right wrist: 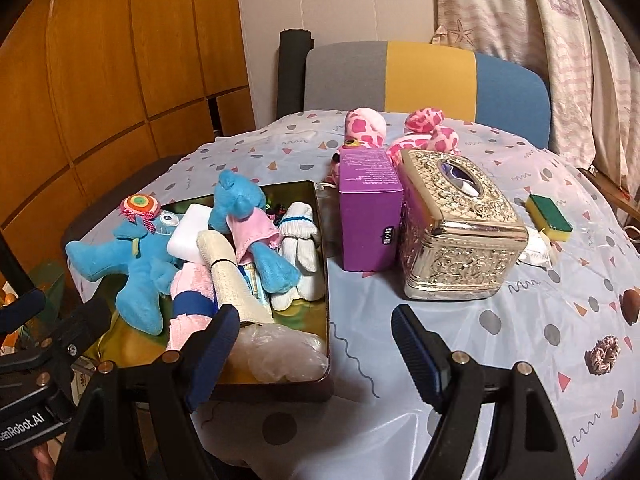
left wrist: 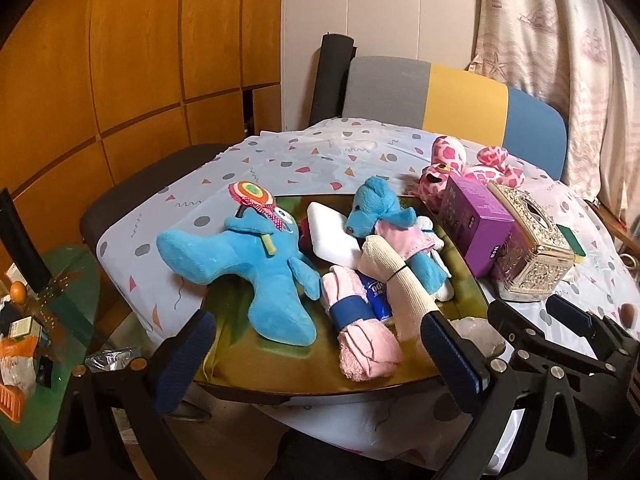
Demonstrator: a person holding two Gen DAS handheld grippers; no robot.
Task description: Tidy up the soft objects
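Observation:
A gold tin tray (left wrist: 240,364) (right wrist: 324,240) on the table holds soft things: a blue plush with a lollipop (left wrist: 256,264) (right wrist: 136,256), a blue bear in a pink dress (left wrist: 384,216) (right wrist: 244,216), a rolled pink towel (left wrist: 360,332) (right wrist: 188,300), a cream sock (left wrist: 400,284) (right wrist: 228,268), a white pillow (left wrist: 332,236) and white socks (right wrist: 300,248). A pink spotted plush (left wrist: 464,168) (right wrist: 396,128) lies on the table behind the boxes. My left gripper (left wrist: 316,356) is open and empty over the tray's near edge. My right gripper (right wrist: 316,356) is open and empty over the tablecloth.
A purple box (right wrist: 368,208) (left wrist: 476,220) and an ornate gold tissue box (right wrist: 456,224) (left wrist: 532,248) stand right of the tray. A green-yellow sponge (right wrist: 548,216), a pink scrunchie (right wrist: 602,354) and a brown object (right wrist: 632,304) lie at right. A colourful chair (right wrist: 424,76) stands behind.

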